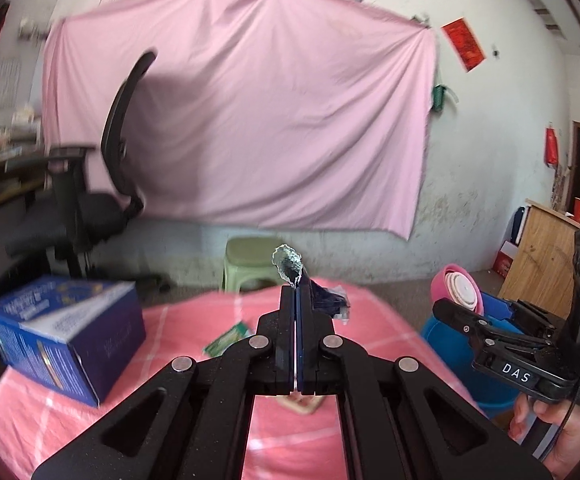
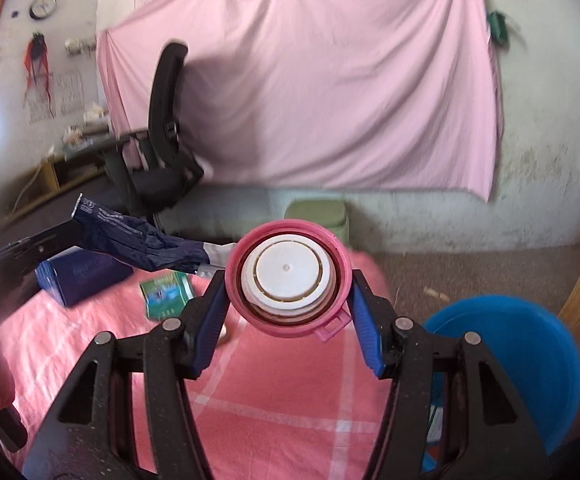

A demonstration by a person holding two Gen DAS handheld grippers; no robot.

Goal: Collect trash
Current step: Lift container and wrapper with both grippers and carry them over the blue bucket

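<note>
Fingers of the left gripper are pressed tight together w/ a dark blue foil wrapper pinched btwn them; its crumpled end sticks up past the tips in the left wrist view, and in the right wrist view the same wrapper stretches out long, held up in the air over the table. Right gripper has its blue pads clamped on both sides of a pink lid w/ a white inner disc, lid facing the cam, held above the pink checked tablecloth. From the left wrist cam the lid sits at the right gripper's tips, over the blue bucket. Bucket stands on the floor just beside the table's right edge. Still lying on the cloth: a green packet near the middle and a dark blue box toward the left. Behind the table: green stool, black office chair, pink sheet hung on the wall. Bkgd is blurry in both views.
</note>
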